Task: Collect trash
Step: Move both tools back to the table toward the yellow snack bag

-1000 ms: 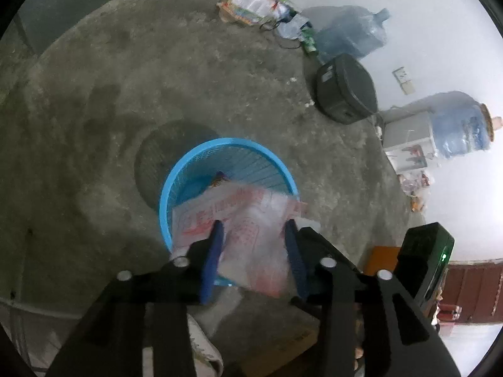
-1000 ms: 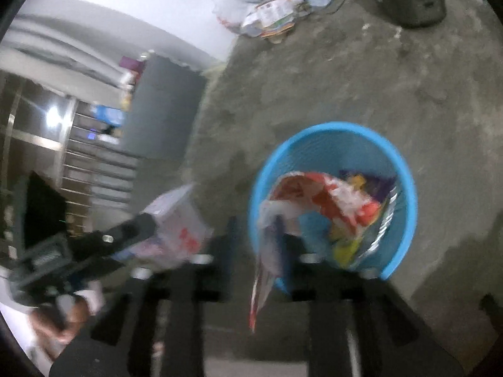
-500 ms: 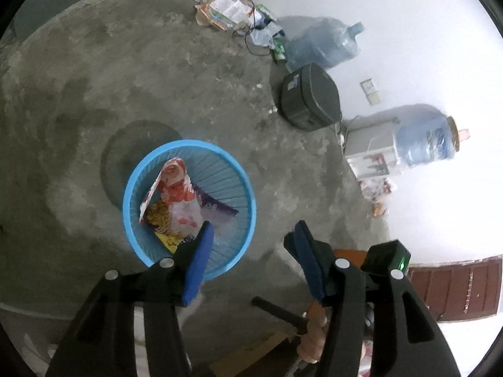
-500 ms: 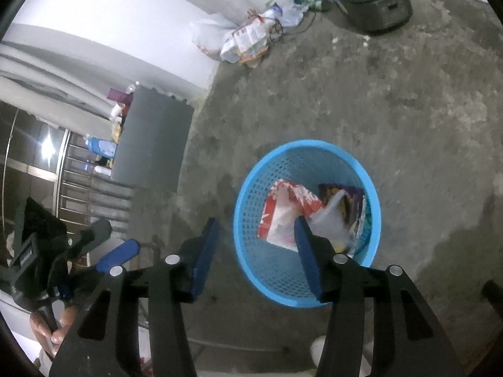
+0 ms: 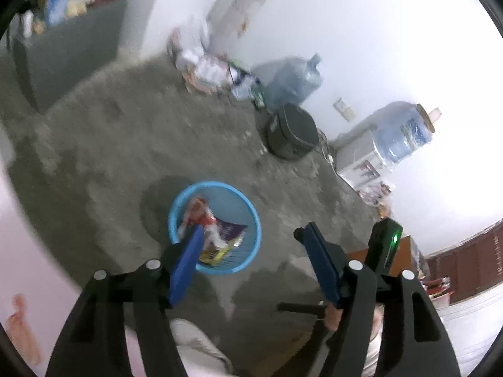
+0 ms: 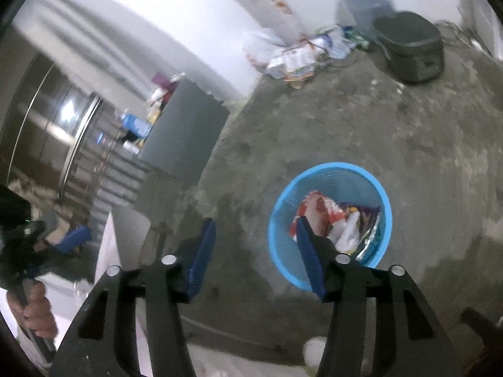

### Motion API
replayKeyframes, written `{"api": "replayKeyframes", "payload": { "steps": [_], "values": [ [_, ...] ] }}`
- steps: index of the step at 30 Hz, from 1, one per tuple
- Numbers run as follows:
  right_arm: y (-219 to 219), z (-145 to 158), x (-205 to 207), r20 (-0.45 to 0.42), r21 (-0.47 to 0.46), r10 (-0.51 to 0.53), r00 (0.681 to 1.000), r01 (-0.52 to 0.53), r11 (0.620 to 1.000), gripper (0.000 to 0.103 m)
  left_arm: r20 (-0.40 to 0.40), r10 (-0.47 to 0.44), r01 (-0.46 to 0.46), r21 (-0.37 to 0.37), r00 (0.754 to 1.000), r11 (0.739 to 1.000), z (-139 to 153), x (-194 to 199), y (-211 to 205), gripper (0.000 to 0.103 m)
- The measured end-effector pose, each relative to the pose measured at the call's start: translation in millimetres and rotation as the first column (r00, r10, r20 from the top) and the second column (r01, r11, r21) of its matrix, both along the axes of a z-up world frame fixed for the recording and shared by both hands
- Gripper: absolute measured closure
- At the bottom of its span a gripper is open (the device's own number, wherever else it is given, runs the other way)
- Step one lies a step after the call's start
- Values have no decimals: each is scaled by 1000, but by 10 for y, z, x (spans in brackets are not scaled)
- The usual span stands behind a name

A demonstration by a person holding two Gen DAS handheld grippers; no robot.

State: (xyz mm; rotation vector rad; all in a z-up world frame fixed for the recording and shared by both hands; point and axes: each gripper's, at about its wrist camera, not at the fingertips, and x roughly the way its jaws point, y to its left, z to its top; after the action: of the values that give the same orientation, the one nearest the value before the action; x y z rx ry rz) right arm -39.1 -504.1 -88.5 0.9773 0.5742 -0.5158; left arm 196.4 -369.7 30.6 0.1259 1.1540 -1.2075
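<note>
Around us on the concrete floor stand a dark cooker, two water jugs and a heap of wrappers against the white wall; nothing lies between us and the blue basket. It stands upright, mouth up, with the trash crumpled inside, no clear long axis. Our left gripper and right gripper are both opening with nothing between the jaws. A second ago each held a wrapper over the basket; now both wrappers lie in it.
</note>
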Motion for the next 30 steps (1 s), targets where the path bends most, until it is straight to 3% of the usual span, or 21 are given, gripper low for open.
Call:
{"api": "replayKeyframes", "payload": {
  "steps": [4,8,13,20,23,26,30],
  "values": [
    [333,137,144,-14,-19,110,994,-110,994,45,72,76,-73,-47,995,996,298,-115,752,34],
    [682,265,298,-28,-22,233,972,-234,972,43,102,167,-159,-89,981,983,413,-249,1476,31],
    [1146,459,463,-25,-61,396,918,-397,916,42,148,323,-303,-145,935,942,440,-538,2390,28],
    [1847,486,709,-89,-67,608,789,-614,787,41,126,511,-491,-161,850,856,140,-996,3464,27],
    [2021,438,727,-133,-70,636,760,-647,759,41,108,572,-552,-166,813,817,-3,-1222,3836,27],
    [2118,345,708,-169,-43,631,757,-646,762,41,124,619,-600,-158,776,784,-139,-1410,4046,28],
    [2301,283,764,-212,-32,646,733,-666,745,41,136,638,-624,-132,758,770,-327,-1547,4123,27]
  ]
}}
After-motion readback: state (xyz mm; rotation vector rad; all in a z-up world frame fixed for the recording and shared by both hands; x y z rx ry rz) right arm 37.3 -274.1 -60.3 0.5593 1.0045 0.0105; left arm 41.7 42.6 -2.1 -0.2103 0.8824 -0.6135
